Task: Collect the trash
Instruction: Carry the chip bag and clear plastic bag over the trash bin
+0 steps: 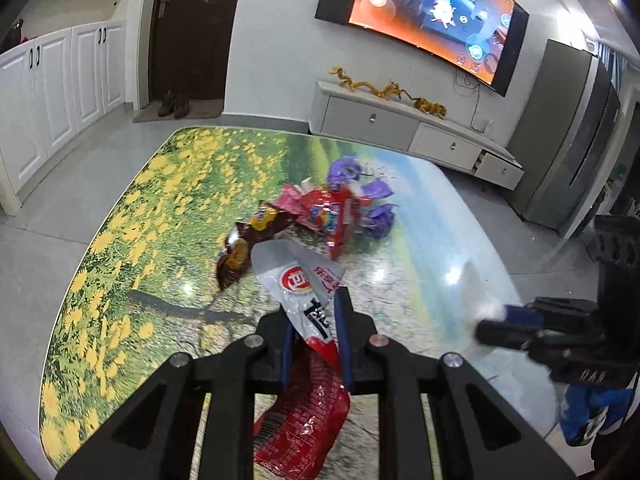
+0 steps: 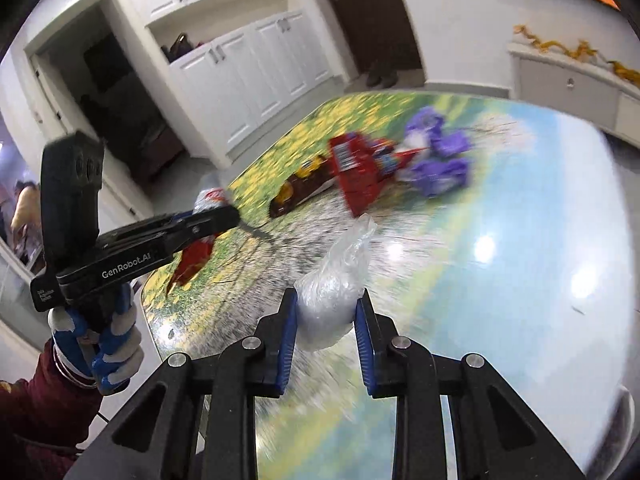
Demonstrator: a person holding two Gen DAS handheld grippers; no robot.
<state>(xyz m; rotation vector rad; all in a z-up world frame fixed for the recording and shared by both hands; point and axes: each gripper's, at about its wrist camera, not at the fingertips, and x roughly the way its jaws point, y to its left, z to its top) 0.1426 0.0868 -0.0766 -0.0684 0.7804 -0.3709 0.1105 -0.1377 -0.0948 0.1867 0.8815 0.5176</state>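
Left tongs: you have them clamped on a red and silver snack bag, lifted off the bench
Right tongs: pads press a clear crumpled plastic bag
Bench: brown wrapper, red packet and purple wrappers lie beyond your tongs
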